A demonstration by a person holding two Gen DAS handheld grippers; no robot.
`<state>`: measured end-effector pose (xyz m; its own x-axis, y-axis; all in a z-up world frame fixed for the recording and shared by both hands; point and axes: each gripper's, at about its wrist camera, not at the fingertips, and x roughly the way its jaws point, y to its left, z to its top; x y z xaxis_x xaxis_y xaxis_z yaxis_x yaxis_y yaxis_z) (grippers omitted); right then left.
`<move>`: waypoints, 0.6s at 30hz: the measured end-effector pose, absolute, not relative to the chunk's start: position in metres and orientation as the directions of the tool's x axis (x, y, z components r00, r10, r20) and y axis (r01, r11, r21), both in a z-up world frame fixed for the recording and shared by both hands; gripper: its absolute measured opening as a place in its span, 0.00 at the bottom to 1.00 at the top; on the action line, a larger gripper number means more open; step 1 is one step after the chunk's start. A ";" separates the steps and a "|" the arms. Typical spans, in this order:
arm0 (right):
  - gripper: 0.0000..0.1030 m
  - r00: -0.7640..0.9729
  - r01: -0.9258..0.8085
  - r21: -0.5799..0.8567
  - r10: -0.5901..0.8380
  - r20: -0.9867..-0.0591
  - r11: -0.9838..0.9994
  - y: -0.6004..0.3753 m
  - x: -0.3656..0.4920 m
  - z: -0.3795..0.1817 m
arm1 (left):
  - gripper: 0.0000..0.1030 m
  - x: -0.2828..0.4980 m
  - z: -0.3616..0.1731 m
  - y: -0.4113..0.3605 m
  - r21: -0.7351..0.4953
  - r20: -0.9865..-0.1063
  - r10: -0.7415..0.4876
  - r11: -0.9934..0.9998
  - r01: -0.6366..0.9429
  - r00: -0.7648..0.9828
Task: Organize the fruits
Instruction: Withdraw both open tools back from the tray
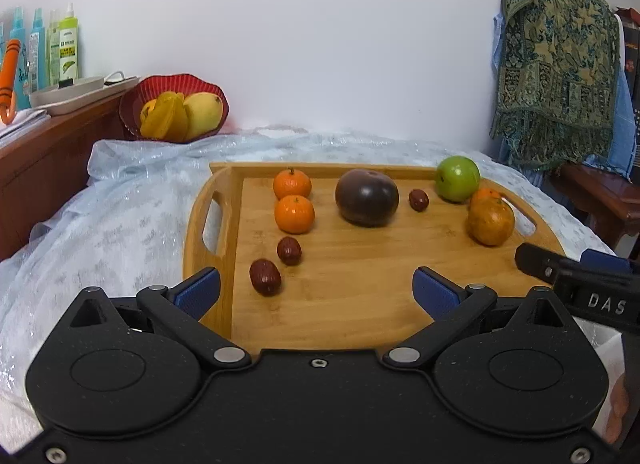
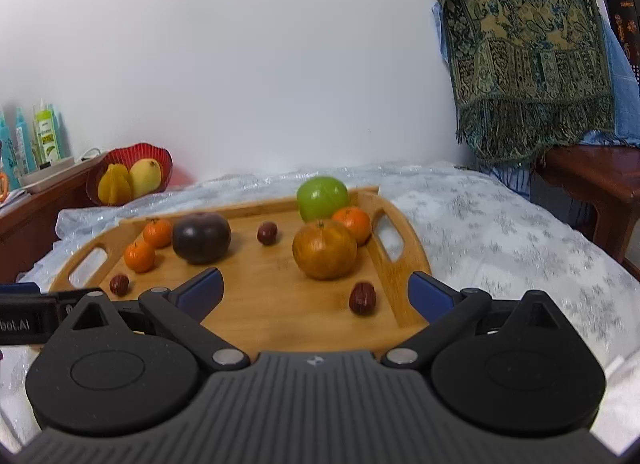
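Fruits spread over a wooden tray (image 1: 352, 296) on a pale, plastic-covered cloth (image 1: 120, 216). Left side: two small tangerines (image 1: 294, 214), one behind the other, then two red dates (image 1: 265, 277) in a diagonal toward the near-left corner, each date's long axis tilted roughly toward the back left. Centre: a dark purple round fruit (image 1: 367, 197), stem dimple upward, and a third date (image 1: 419, 200) just to its right. Far right corner: a green apple (image 1: 457, 178), with a dull orange citrus (image 1: 490, 221) in front and another small tangerine (image 1: 485, 194) wedged between them, mostly hidden from the left wrist.

Left gripper (image 1: 316, 290) level and low over the tray's near edge, blue pads spread wide, holding nothing. Right gripper (image 2: 316, 290) likewise parted and empty, over the near-right part of the tray, right finger (image 2: 430, 296) beyond the right handle slot.

Only from the right wrist: a fourth date (image 2: 362, 298) near the right rim, nearly upright, and the hidden tangerine in full. From each view, the other gripper's black body at the frame's edge. Beyond the tray, a red bowl (image 1: 176, 88) with yellow fruit, spray bottles (image 1: 68, 48) on a wooden cabinet, a patterned fringed cloth (image 1: 556, 64) hanging at right.
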<state>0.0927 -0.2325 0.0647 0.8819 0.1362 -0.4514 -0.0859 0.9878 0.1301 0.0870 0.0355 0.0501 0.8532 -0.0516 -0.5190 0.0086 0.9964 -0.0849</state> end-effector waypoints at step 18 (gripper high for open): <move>1.00 0.840 -0.093 0.045 0.102 -0.533 0.995 -0.218 0.079 0.041 | 0.99 0.074 0.033 0.041 -0.083 -0.563 -0.025 0.996 -0.026 0.826</move>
